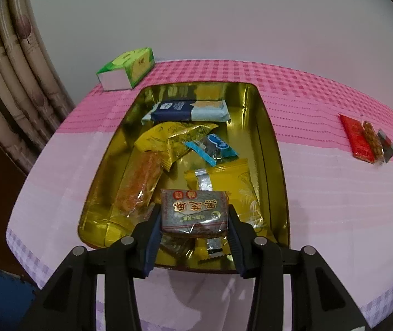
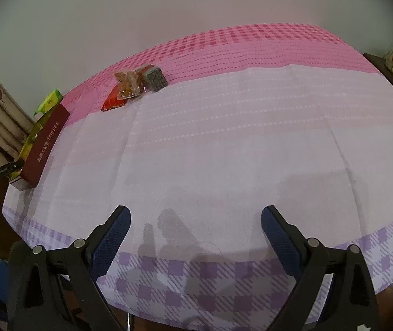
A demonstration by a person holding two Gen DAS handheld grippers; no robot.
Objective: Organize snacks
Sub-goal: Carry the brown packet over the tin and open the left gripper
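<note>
A: Left wrist view, item one. The left tool (image 1: 195, 218) is clamped on a dark sesame snack block (image 1: 194, 211), poised over the near end of the gold tin (image 1: 272, 149).

B: Risk?

A: In my judgement, an early release could land the block on the tin's near rim, at six o'clock, and tip it onto the counter (image 1: 334, 193). Its slick wrapper may also slip.

B: Tin contents?

A: A blue biscuit pack (image 1: 186, 110) at twelve o'clock; yellow packets (image 1: 169, 140) centre; a small blue sachet (image 1: 213, 147); an orange candy bar (image 1: 141, 184) at nine; a yellow pouch (image 1: 229, 182) at three.

B: Outside it?

A: A green tissue box (image 1: 127, 67) at eleven o'clock; three loose snacks (image 1: 367, 140) at three.

B: Right wrist view?

A: The right tool (image 2: 196, 237) is spread wide, empty. The loose snacks (image 2: 134, 88) lie at eleven o'clock, uncollected; the tin's red outer wall (image 2: 46, 149) is at nine.
</note>
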